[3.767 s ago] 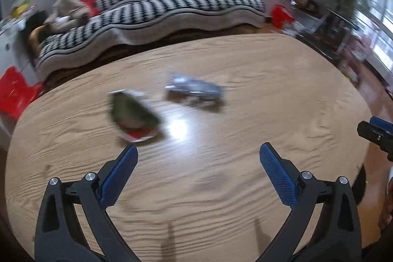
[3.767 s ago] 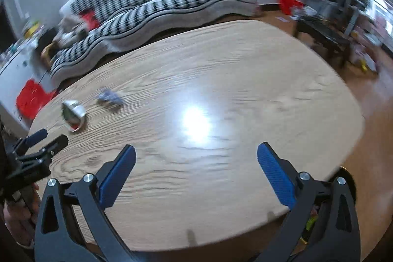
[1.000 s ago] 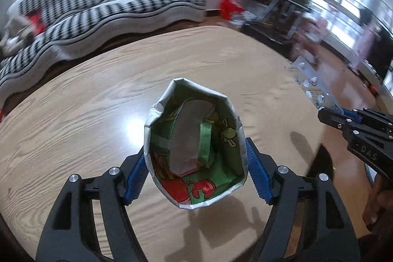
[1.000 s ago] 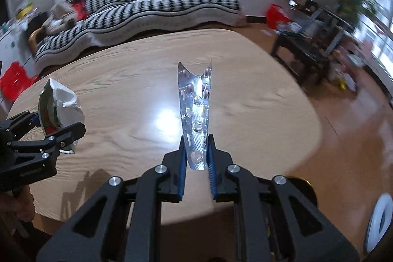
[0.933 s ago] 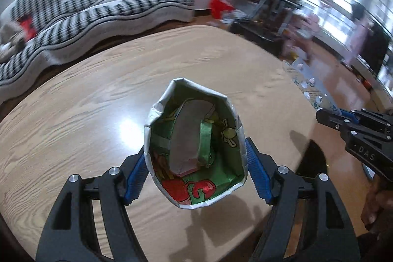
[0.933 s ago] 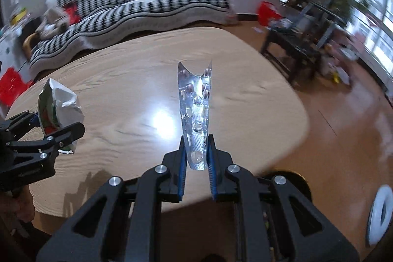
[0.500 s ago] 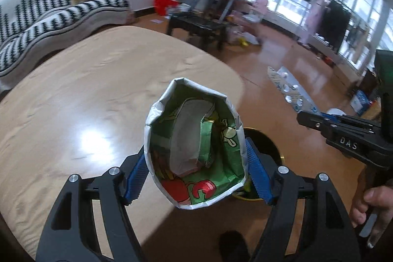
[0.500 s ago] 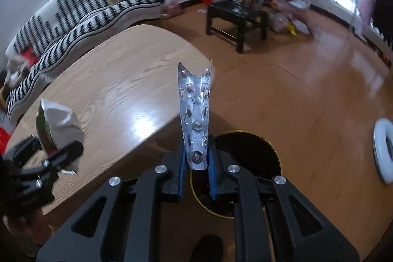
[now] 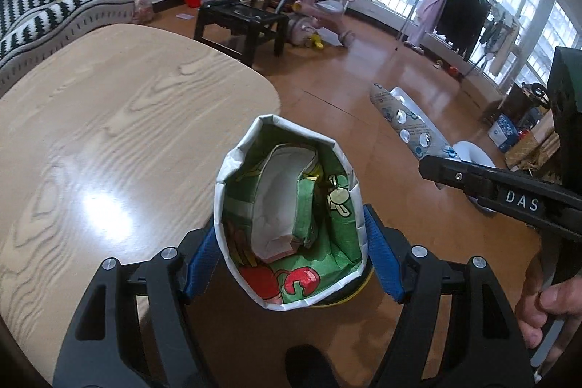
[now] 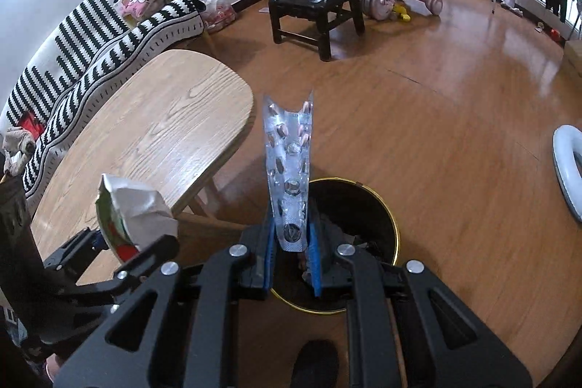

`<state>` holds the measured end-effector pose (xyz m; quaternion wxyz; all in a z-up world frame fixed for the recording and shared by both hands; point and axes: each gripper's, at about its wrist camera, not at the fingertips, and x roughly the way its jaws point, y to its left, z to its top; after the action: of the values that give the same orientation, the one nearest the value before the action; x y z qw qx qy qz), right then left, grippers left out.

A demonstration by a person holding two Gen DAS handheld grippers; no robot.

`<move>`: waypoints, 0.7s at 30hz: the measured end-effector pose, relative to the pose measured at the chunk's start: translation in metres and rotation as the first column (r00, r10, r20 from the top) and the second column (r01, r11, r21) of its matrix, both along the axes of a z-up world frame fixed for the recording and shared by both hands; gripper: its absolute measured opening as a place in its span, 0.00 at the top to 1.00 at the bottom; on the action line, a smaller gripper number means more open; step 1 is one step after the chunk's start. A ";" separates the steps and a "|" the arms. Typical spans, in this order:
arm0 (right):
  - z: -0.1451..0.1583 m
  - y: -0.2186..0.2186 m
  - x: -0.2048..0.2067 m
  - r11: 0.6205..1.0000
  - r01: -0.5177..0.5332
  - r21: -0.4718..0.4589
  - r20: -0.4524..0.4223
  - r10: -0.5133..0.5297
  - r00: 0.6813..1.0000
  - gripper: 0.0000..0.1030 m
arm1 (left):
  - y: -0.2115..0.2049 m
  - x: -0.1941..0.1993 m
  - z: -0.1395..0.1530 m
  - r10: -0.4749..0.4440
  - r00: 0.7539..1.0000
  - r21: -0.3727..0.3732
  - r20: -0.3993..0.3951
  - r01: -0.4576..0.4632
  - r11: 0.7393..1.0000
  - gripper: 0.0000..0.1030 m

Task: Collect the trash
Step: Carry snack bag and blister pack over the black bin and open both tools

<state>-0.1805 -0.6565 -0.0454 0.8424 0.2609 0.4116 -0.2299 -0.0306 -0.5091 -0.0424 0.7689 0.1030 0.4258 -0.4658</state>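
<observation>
Both jaws clamped: left gripper (image 9: pixel 291 242) on carton (image 9: pixel 291 213), right gripper (image 10: pixel 291 253) on blister pack (image 10: pixel 289 170), above bin (image 10: pixel 378 202).

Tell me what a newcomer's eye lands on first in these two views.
First, the green snack bag, gaping open and clamped in the left gripper at the centre of the left view. Next, the silvery blister pack standing upright from the right gripper, directly above the black, gold-rimmed trash bin on the floor. Behind, the wooden table and the striped sofa fill the left side.
</observation>
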 end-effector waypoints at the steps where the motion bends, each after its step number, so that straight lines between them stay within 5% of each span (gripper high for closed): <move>1: -0.001 -0.002 -0.001 1.000 0.004 0.002 -0.001 -0.004 1.000 0.84 | -0.004 -0.001 -0.002 -0.006 1.000 0.000 -0.006 0.006 1.000 0.31; 21: -0.004 -0.004 0.008 1.000 0.022 0.012 -0.009 -0.022 1.000 0.84 | -0.027 -0.007 -0.016 -0.054 0.998 0.020 -0.021 0.054 0.998 0.31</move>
<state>-0.1729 -0.6608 -0.0495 0.8364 0.2696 0.4137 -0.2377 -0.0377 -0.5362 -0.0589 0.7506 0.1175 0.4353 -0.4831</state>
